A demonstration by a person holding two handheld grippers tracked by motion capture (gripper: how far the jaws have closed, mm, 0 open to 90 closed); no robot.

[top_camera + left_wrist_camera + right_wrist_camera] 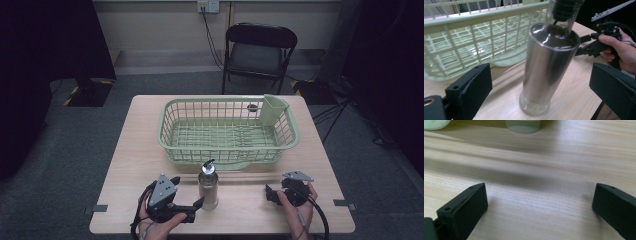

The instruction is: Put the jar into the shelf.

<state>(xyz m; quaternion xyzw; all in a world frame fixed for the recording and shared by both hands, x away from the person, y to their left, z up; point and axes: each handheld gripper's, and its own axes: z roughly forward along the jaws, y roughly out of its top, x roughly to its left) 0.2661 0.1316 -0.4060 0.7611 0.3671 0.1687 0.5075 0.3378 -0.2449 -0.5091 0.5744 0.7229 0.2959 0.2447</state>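
Here, steel cylindrical bottle (548,67) between wide left hand-held gripper (541,87), right hand-held gripper (539,207) wide.

both hands, the left hand (159,226) and right hand (298,207), are bare, each gripping a black two-jaw tool topped by a grey three-cornered plate (screw holes dot it), black cable trailing behind.

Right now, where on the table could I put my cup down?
Bare wood lies left of the green basket out to the table edge, and between the steel bottle and the right gripper. It is crowded around the bottle, near the left gripper.
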